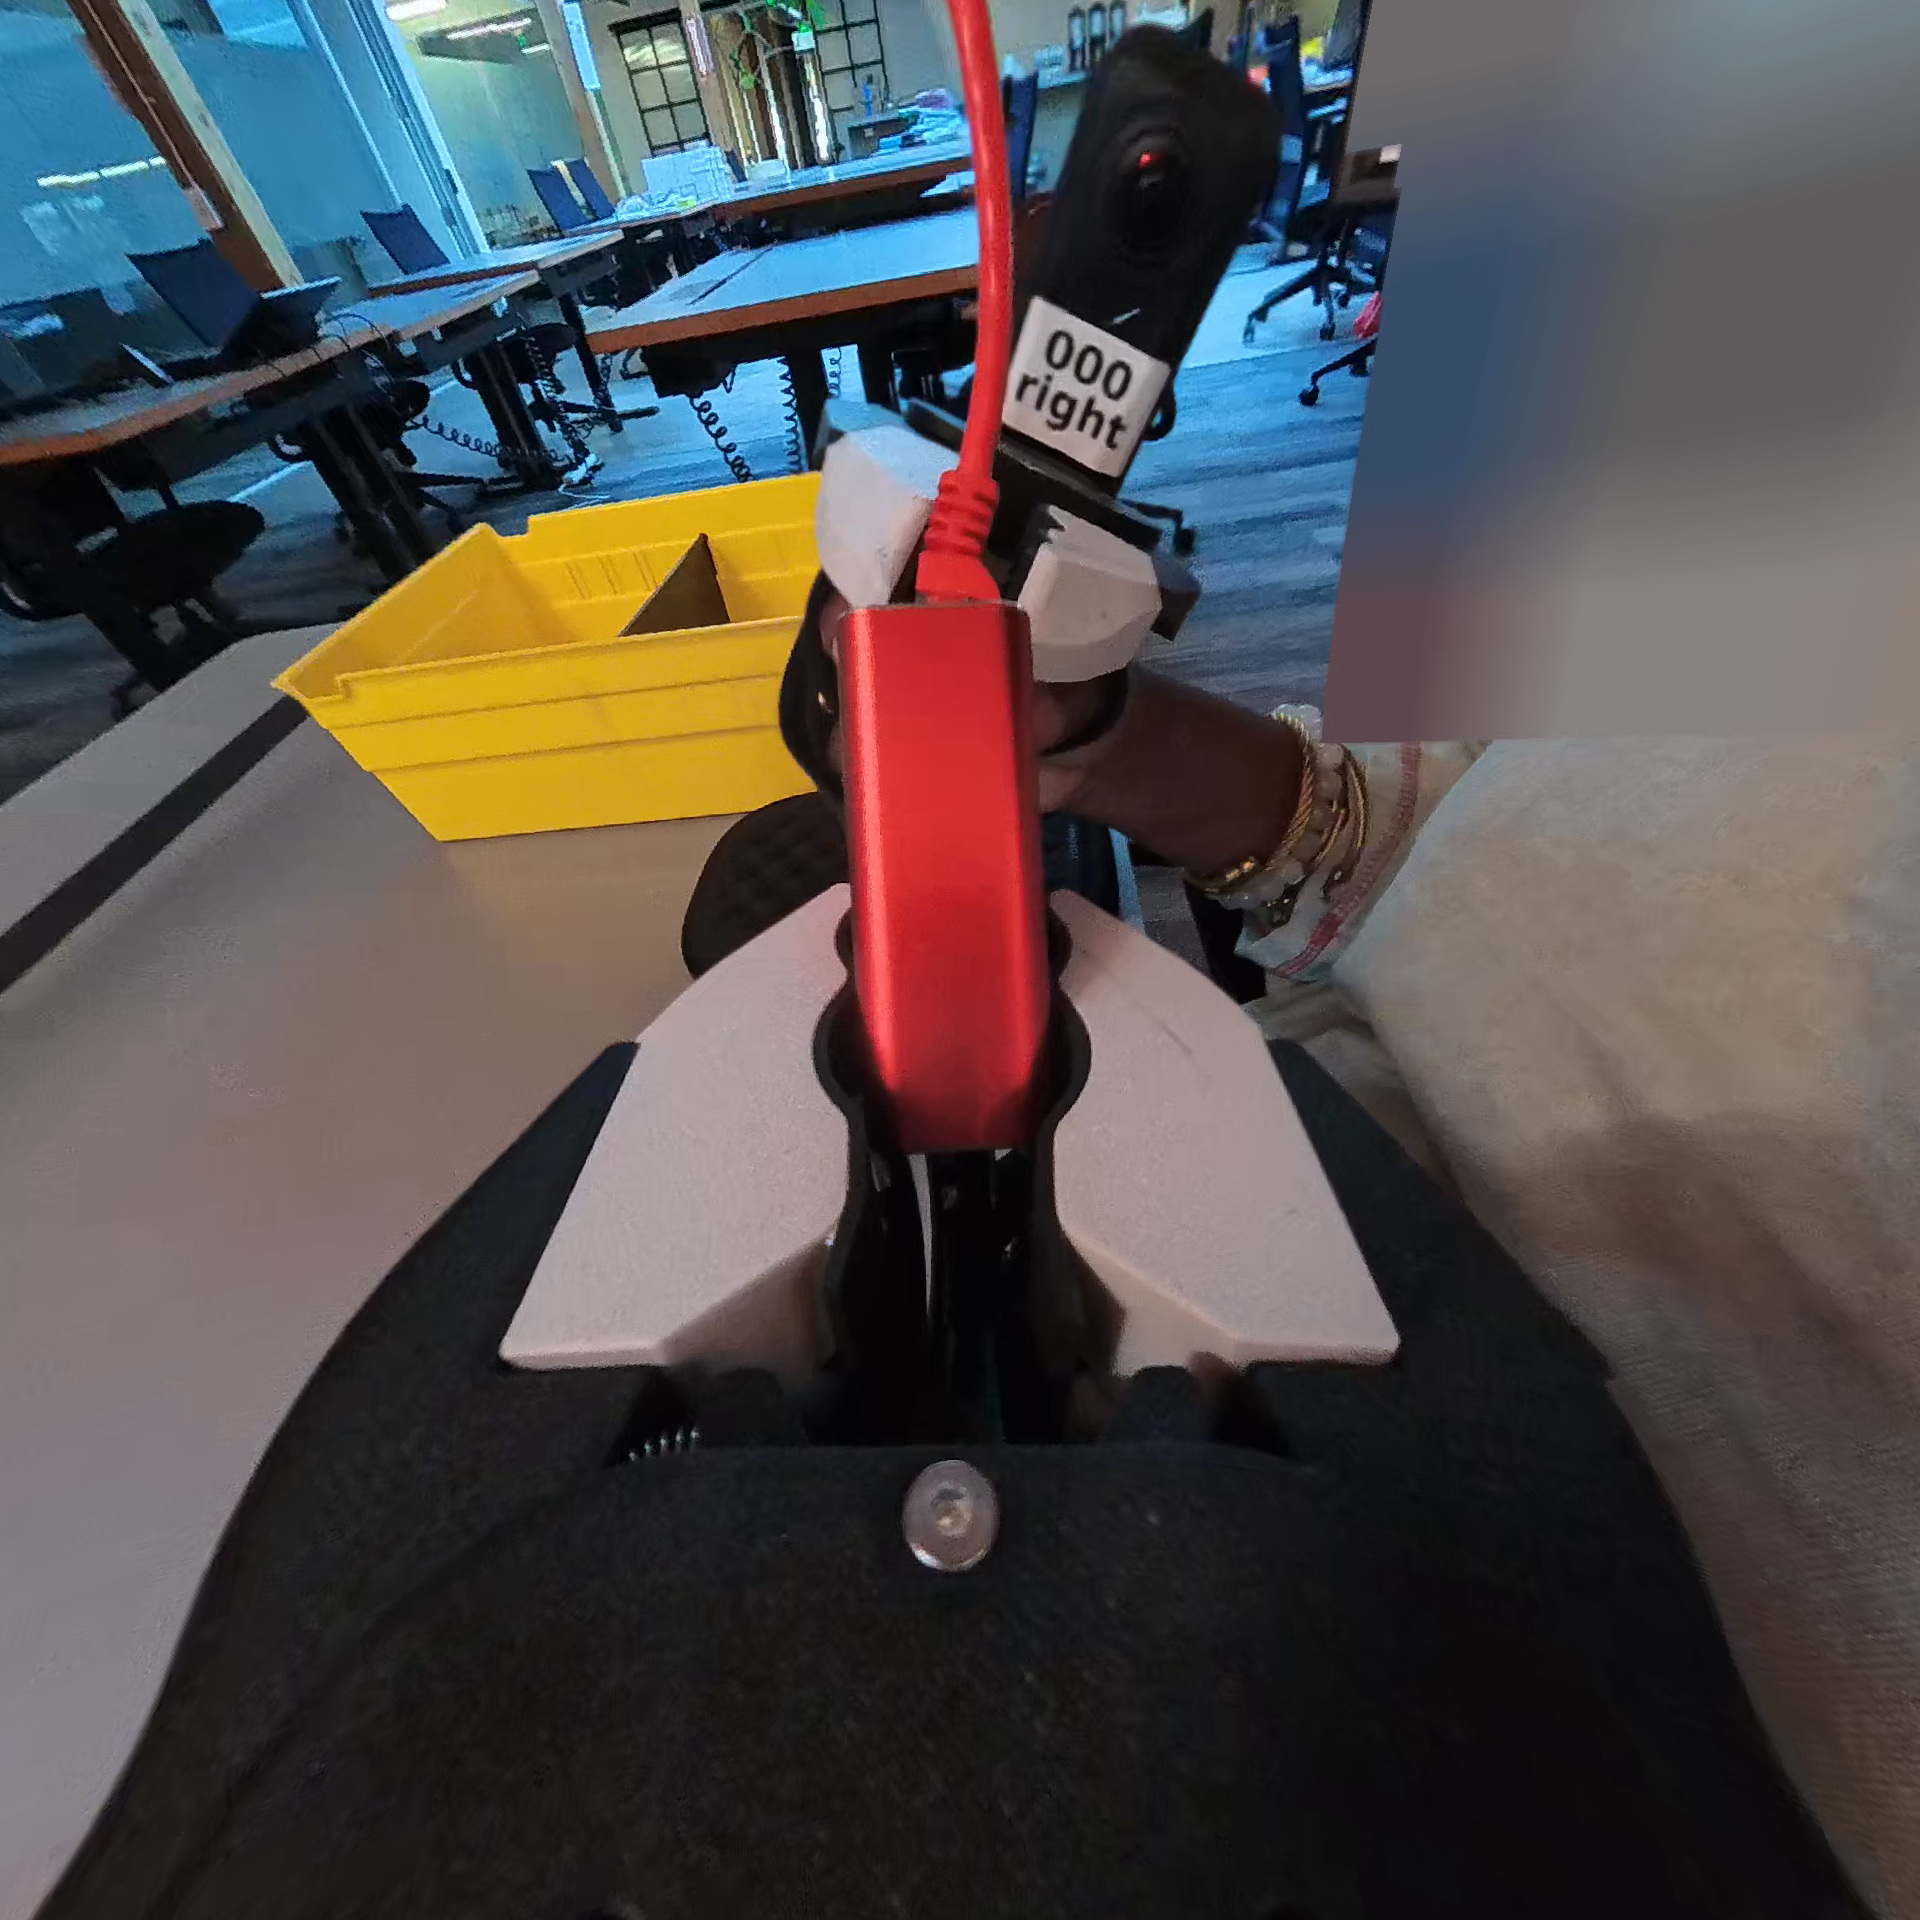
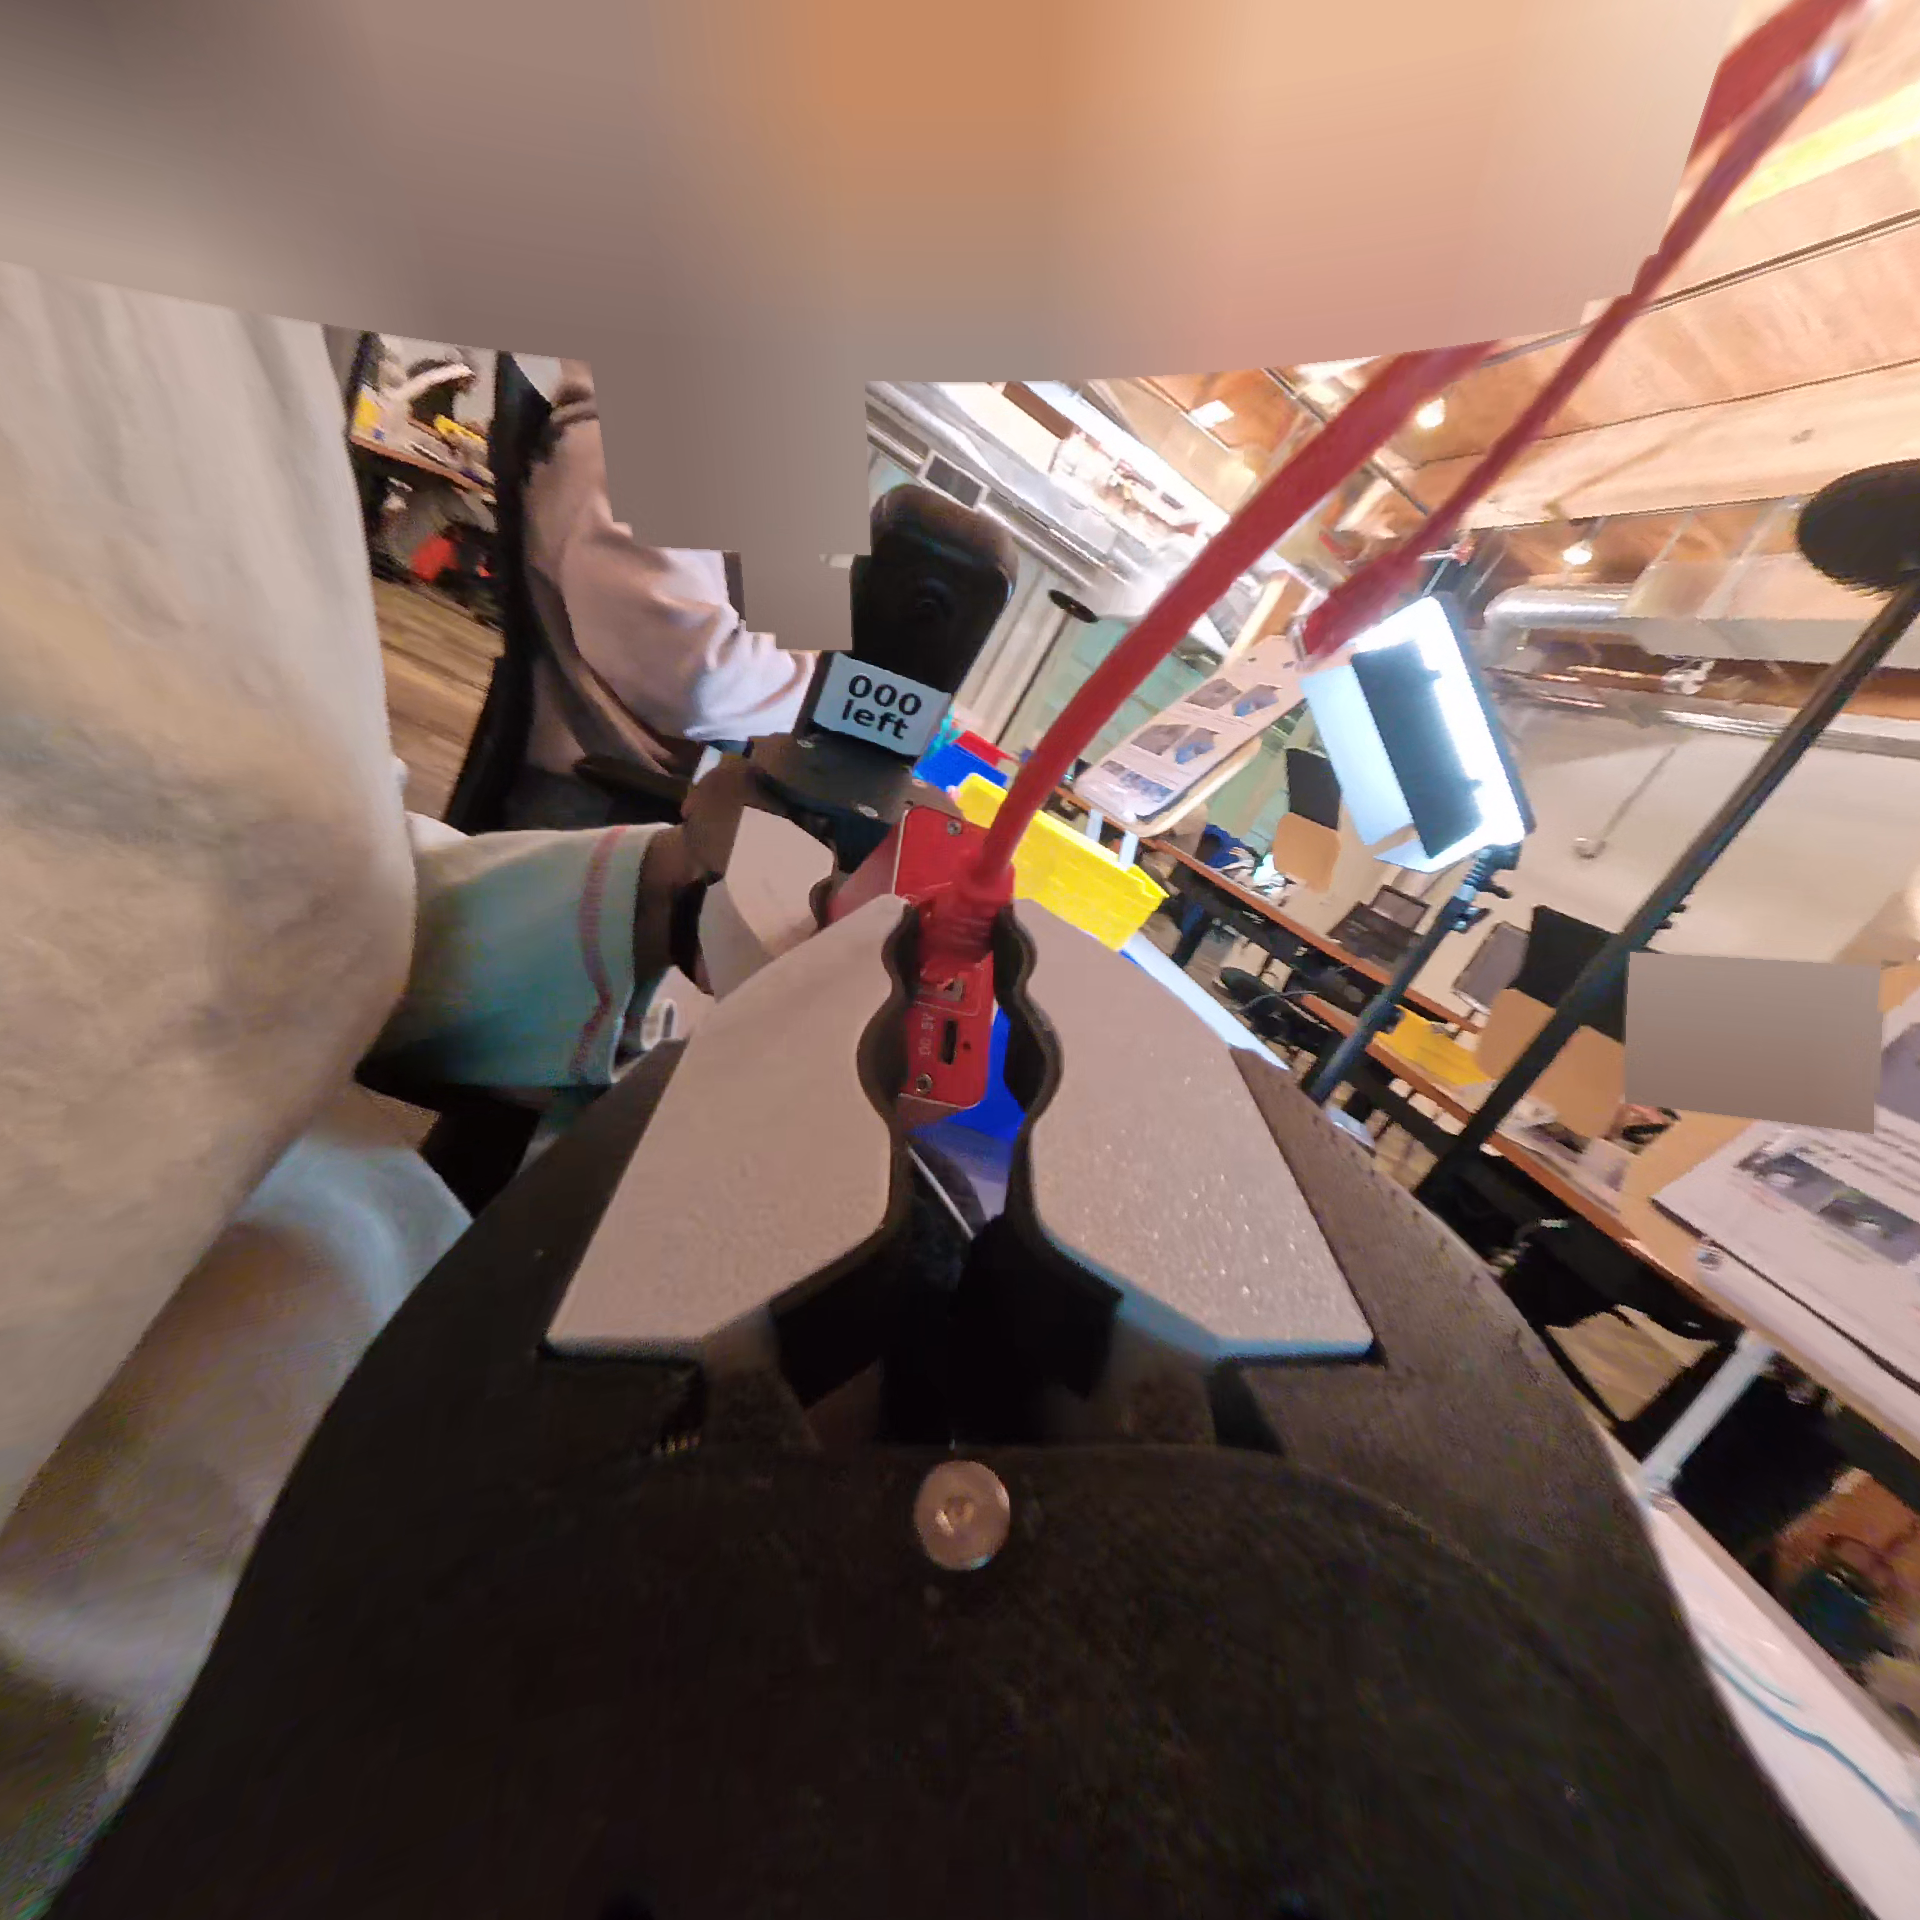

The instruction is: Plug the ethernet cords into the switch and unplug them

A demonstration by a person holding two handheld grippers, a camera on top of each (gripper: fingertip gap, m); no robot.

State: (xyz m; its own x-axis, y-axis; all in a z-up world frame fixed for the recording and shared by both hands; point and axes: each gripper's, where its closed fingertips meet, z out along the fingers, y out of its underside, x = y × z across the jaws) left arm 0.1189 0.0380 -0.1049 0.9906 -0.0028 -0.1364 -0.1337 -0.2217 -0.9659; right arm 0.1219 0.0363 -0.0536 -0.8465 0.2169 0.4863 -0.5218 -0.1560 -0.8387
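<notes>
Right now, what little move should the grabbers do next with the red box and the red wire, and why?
Probably the right gripper should pull the red plug straight back out of the red switch, while the left gripper holds the switch steady. The plug already looks seated in the port, the right gripper's fingers sit closed around it, and the left one clamps the switch, so unplugging seems next.

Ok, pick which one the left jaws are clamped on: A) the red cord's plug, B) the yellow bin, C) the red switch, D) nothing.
C: in the left wrist view the left gripper is closed around the red switch, while the cord's plug sits at its far end, between the right gripper jaws.
</notes>
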